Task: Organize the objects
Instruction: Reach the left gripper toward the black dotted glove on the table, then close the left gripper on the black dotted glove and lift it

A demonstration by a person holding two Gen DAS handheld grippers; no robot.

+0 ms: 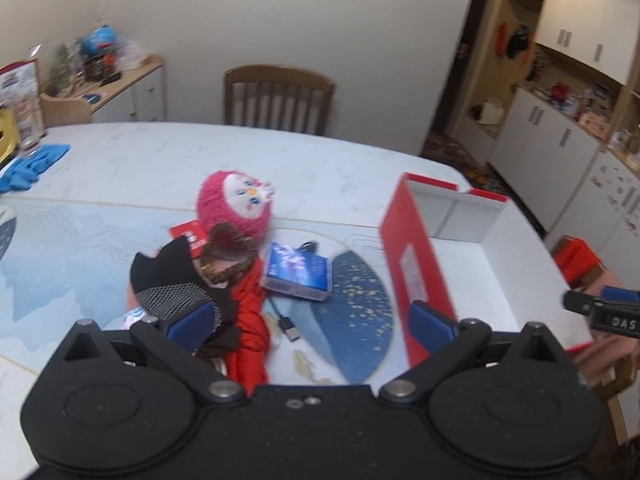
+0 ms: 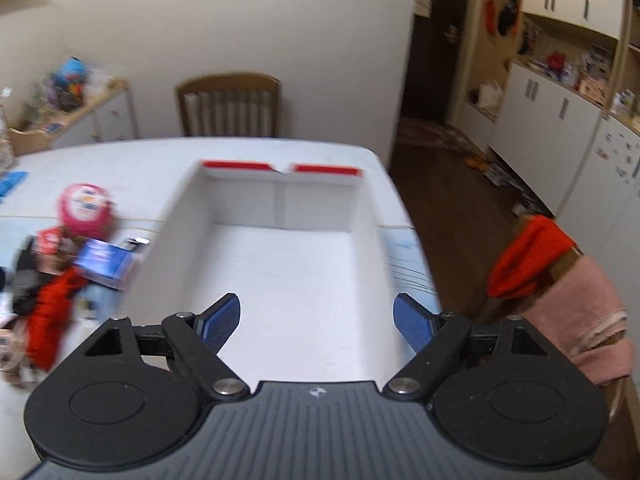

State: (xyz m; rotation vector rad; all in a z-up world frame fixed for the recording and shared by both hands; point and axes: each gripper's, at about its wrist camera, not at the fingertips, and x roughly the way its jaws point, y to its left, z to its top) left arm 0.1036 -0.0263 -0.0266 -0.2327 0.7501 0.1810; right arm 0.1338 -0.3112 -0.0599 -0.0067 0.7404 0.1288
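From the left wrist, the left gripper point(image 1: 314, 320) hangs nearest with its blue pads spread wide and nothing between them, over a red cloth point(image 1: 250, 320) and a black mesh glove point(image 1: 172, 280); farther off lie a blue box point(image 1: 298, 272) and a pink plush toy point(image 1: 236, 208), with the red box point(image 1: 416, 264) just to the right. From the right wrist, the right gripper point(image 2: 316, 324) stands open and empty above the red box's point(image 2: 320, 168) white inside, the toy point(image 2: 86, 210) and blue box point(image 2: 106, 264) blurred at left on the table point(image 2: 120, 168)

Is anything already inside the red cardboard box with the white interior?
No, the red cardboard box shows only bare white floor and walls.
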